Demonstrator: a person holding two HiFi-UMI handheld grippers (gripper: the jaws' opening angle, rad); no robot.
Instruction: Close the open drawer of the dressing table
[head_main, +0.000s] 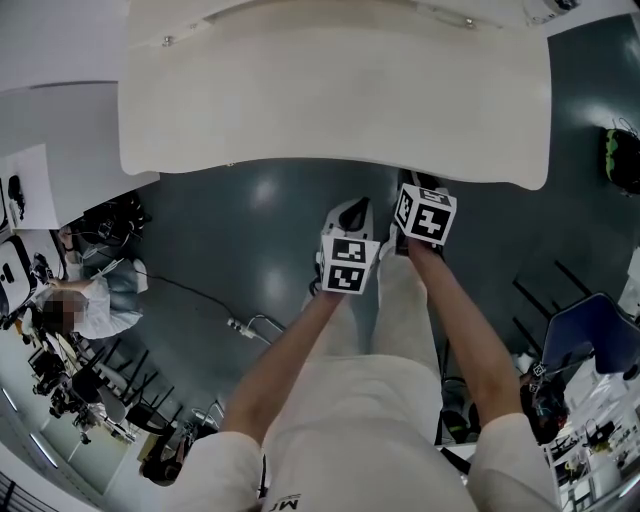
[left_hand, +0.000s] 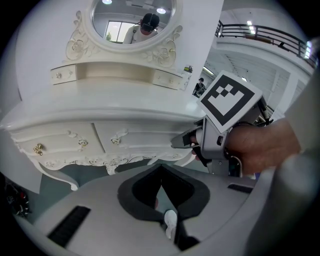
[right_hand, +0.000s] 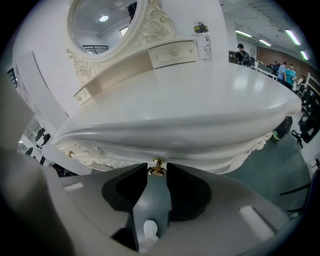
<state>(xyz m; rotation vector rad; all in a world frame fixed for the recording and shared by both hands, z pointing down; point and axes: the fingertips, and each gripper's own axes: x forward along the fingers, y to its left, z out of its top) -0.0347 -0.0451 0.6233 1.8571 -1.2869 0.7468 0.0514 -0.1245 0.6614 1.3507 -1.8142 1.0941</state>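
Push straight in toward the far side with the right claw (right_hand: 157, 165), pinched narrow on the small gold knob (right_hand: 157, 171) of the drawer (left_hand: 145, 136). Drive level along the drawer's own line, without lifting or twisting, so as not to bind it or slip off the round knob. Ease off near the end to avoid a slam against the dressing table (left_hand: 75, 161). Leave the left claw (left_hand: 160, 167) out of it: shut tip to tip on nothing, hanging just left of the right one and apart from the table. Hold it clear of the drawer's edge to avoid a pinch.

As for the drawer: found at the near front of the table, a little right of centre, tucked under the curved overhang of the worktop (head_main: 330, 100). Cream-white and glossy, with raised scrollwork on the face and a carved apron beneath. Hidden from the head view by the worktop, so no telling how far out it stands. Probably little travel left, judging by the knob so close under the worktop's edge.
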